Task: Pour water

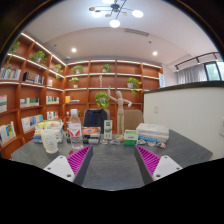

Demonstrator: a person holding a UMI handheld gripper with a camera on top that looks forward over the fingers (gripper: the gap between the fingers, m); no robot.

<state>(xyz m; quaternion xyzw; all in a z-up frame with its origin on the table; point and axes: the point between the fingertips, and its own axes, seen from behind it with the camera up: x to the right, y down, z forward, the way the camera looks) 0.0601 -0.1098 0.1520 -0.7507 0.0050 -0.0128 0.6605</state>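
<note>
Two fingers of the hand-held gripper (pixel 111 166) reached forward over the grey worktop (pixel 110 170), each with a magenta pad (pixel 77 159) on its inner face. They stood wide apart with nothing between them, only bare worktop showing in the gap.

Beyond the left finger, near the far left part of the worktop, stood a clear plastic bottle (pixel 74 130), upright, with a label round its middle. Just to its left sat a pale cup (pixel 50 140), close beside the bottle, though whether the two touched could not be told. Both were well ahead of the fingertips and apart from them.

Further along the far edge of the worktop, roughly ahead of the gap between the fingers, were a dark box-like thing (pixel 96 120) and a small white bottle (pixel 108 129). To the right of those lay a low green-and-white box (pixel 152 133), beyond the right finger.

Behind the worktop rose lit wooden shelves (pixel 45 85) holding books and potted plants (pixel 103 100), and a wooden figure (pixel 120 108) stood on a stand near the middle. A white partition (pixel 190 115) closed off the right side, and a ceiling lamp (pixel 114 14) hung overhead.
</note>
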